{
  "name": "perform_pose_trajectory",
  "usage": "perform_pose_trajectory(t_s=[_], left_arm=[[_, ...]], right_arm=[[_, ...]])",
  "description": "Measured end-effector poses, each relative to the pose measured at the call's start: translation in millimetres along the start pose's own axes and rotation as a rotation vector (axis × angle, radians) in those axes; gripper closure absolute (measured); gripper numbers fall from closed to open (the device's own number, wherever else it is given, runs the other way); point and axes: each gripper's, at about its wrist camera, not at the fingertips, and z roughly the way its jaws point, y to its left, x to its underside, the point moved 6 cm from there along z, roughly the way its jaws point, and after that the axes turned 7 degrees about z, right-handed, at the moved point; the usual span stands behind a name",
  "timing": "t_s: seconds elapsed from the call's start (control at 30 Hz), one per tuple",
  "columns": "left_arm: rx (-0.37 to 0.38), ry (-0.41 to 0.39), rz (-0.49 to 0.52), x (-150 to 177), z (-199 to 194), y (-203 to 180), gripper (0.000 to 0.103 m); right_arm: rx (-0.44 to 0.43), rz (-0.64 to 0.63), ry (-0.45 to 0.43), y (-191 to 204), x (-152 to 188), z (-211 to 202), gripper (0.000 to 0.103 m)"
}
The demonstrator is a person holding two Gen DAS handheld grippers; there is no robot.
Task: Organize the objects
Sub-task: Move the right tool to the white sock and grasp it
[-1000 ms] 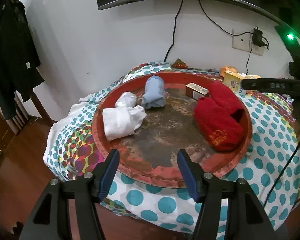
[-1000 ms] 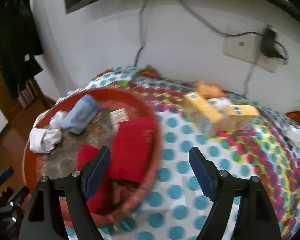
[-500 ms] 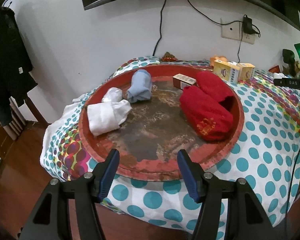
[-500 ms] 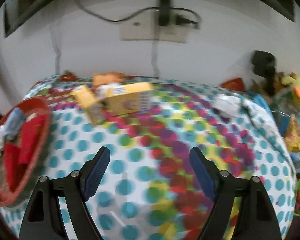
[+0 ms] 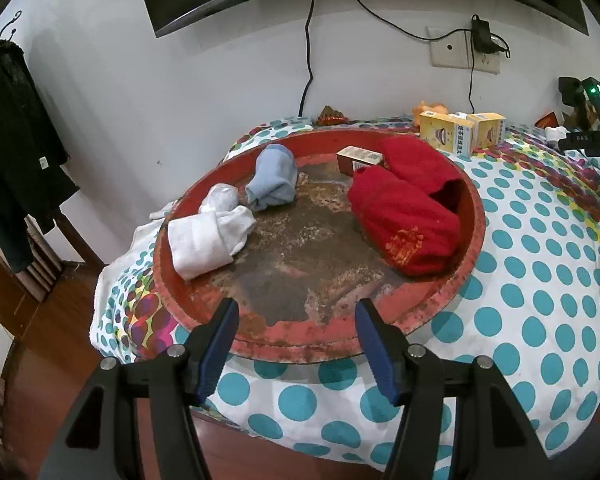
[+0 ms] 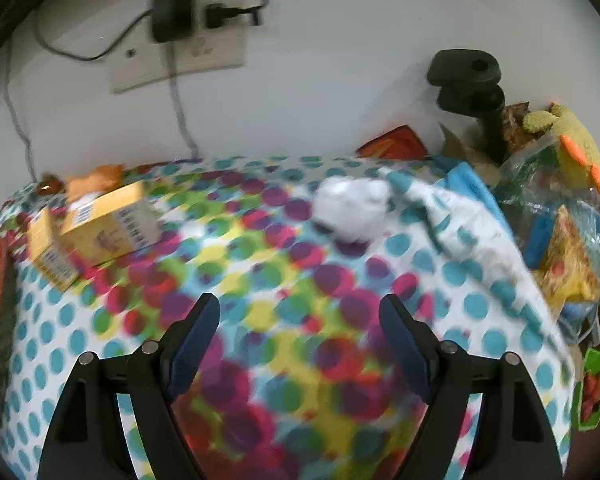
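A round red tray (image 5: 470,236) lies on the dotted cloth. In it are a white rolled sock (image 5: 208,242), a smaller white bundle (image 5: 220,197), a blue rolled sock (image 5: 274,176), two red rolled cloths (image 5: 404,222) and a small box (image 5: 358,160). My left gripper (image 5: 296,346) hovers open before the tray's near rim, nothing between its fingers. In the right wrist view my right gripper (image 6: 300,344) stands open above the coloured cloth, empty. A white crumpled bundle (image 6: 352,210) lies beyond it. Two yellow boxes (image 6: 108,224) sit to the left.
The table (image 5: 540,280) backs onto a white wall with a socket (image 6: 180,56), charger and cables. A black stand (image 6: 468,88), a plush toy (image 6: 572,140) and plastic bags of packets (image 6: 560,248) crowd the right edge. Dark clothes (image 5: 16,160) hang at left.
My right gripper has swung right, from over the red tray to the coloured cloth near the white bundle. The left gripper has shifted a little; the tray now sits more central in its view.
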Motion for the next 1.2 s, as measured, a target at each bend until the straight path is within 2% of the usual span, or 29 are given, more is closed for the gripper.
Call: perform_pose_trajectory(t_s=[0.2, 0.4, 0.73, 0.87, 0.97, 1.2], left_arm=[[-0.024, 0.010, -0.002, -1.3, 2.0, -0.4, 0.037], [-0.031, 0.014, 0.035, -9.2, -1.8, -8.3, 0.037], [0.013, -0.014, 0.103, -36.6, -7.9, -37.2, 0.037], [0.039, -0.008, 0.115, -48.1, -2.3, -52.6, 0.037], [0.092, -0.005, 0.107, -55.7, 1.3, -66.1, 0.037], [0.134, -0.041, 0.171, -80.9, 2.7, -106.7, 0.037]], right_arm=[[0.000, 0.040, 0.028, -24.2, -27.3, 29.9, 0.023], [-0.017, 0.075, 0.043, -25.1, -46.6, 53.2, 0.023], [0.015, 0.106, 0.053, -21.5, -56.1, 78.0, 0.023], [0.019, 0.090, 0.076, -21.8, -51.2, 86.1, 0.040], [0.017, 0.078, 0.069, -22.2, -48.9, 85.0, 0.050], [-0.062, 0.034, 0.071, -14.9, -36.5, 72.0, 0.052]])
